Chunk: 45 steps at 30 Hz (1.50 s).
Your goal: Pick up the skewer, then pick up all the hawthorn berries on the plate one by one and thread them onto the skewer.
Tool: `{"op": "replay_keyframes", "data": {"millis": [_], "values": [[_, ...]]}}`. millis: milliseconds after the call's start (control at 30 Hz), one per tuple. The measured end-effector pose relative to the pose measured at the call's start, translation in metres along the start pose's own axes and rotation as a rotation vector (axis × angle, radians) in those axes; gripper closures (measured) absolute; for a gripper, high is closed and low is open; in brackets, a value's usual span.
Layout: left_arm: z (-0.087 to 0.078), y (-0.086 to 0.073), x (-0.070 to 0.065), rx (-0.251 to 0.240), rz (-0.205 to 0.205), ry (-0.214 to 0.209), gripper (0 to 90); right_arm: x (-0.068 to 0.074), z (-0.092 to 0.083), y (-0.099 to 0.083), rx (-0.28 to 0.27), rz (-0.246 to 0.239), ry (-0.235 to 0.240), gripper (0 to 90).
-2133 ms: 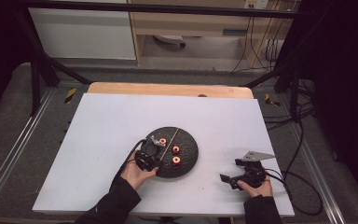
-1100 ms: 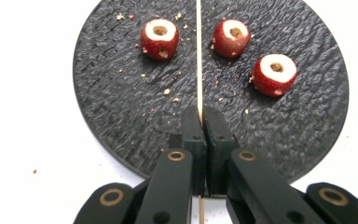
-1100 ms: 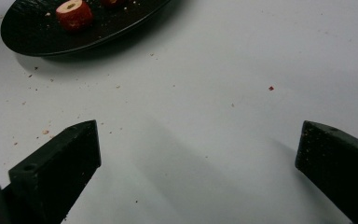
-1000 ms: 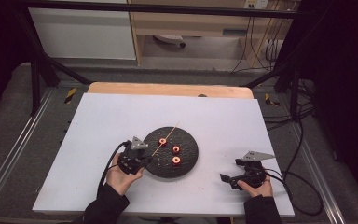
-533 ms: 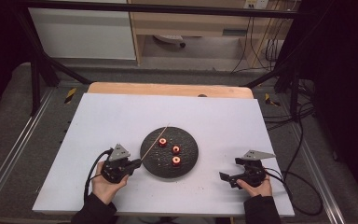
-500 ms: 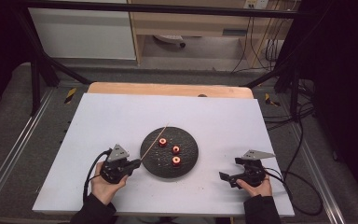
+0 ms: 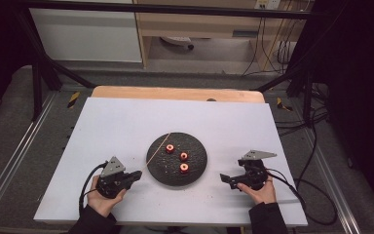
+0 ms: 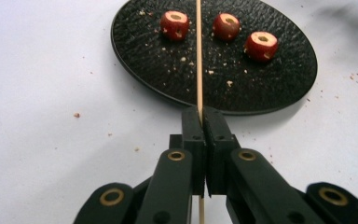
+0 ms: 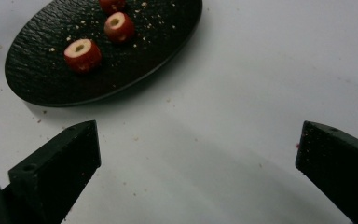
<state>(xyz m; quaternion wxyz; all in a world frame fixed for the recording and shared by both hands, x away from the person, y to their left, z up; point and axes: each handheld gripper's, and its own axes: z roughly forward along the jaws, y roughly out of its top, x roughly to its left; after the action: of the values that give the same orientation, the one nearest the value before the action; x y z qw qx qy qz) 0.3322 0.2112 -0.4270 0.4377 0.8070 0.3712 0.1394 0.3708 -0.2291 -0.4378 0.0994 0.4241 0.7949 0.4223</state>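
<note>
Left gripper (image 7: 132, 176): sitting at the near left of the white table (image 7: 126, 126), having drawn back off the plate over the last two seconds, its jaws pinching a thin wooden skewer (image 8: 198, 56).
Skewer: running straight out from between the shut jaws and reaching across the black plate (image 7: 161, 173); whether its far part is touching the plate I cannot tell.
What the pull-back is suggesting: the skewer is now lifted clear and aimed at the fruit, so threading is probably coming next.
Plate: lying mid-table, holding three cored red fruit pieces (image 8: 227, 26) and scattered crumbs.
Fruit against the skewer: in the left gripper view one piece is sitting left of the stick, two right; none is threaded.
Right gripper (image 7: 226, 178): resting near right, unmoved, jaws spread wide, holding nothing, pointing at the plate.
</note>
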Motion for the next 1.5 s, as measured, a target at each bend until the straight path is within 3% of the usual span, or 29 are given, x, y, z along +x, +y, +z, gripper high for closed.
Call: {"op": "replay_keyframes", "data": {"millis": [367, 567, 933, 1233, 1500], "values": [[-0.002, -0.006, 0.001, -0.004, -0.007, -0.019, 88.2, 0.025, 0.014, 0.035, 0.014, -0.050, 0.023, 0.5], [-0.001, -0.006, 0.001, 0.001, 0.003, -0.014, 88.2, 0.039, 0.028, 0.053, 0.059, -0.073, 0.035, 1.5], [-0.001, -0.007, 0.001, 0.006, 0.008, -0.016, 88.3, 0.070, 0.053, 0.090, 0.204, -0.178, 0.083, 13.6], [-0.001, -0.007, 0.003, 0.012, 0.009, -0.013, 88.3, 0.080, 0.078, 0.106, 0.353, -0.190, 0.114, 28.2], [-0.002, -0.007, 0.003, 0.012, 0.015, -0.013, 88.2, 0.086, 0.094, 0.108, 0.422, -0.206, 0.133, 39.6]]}}
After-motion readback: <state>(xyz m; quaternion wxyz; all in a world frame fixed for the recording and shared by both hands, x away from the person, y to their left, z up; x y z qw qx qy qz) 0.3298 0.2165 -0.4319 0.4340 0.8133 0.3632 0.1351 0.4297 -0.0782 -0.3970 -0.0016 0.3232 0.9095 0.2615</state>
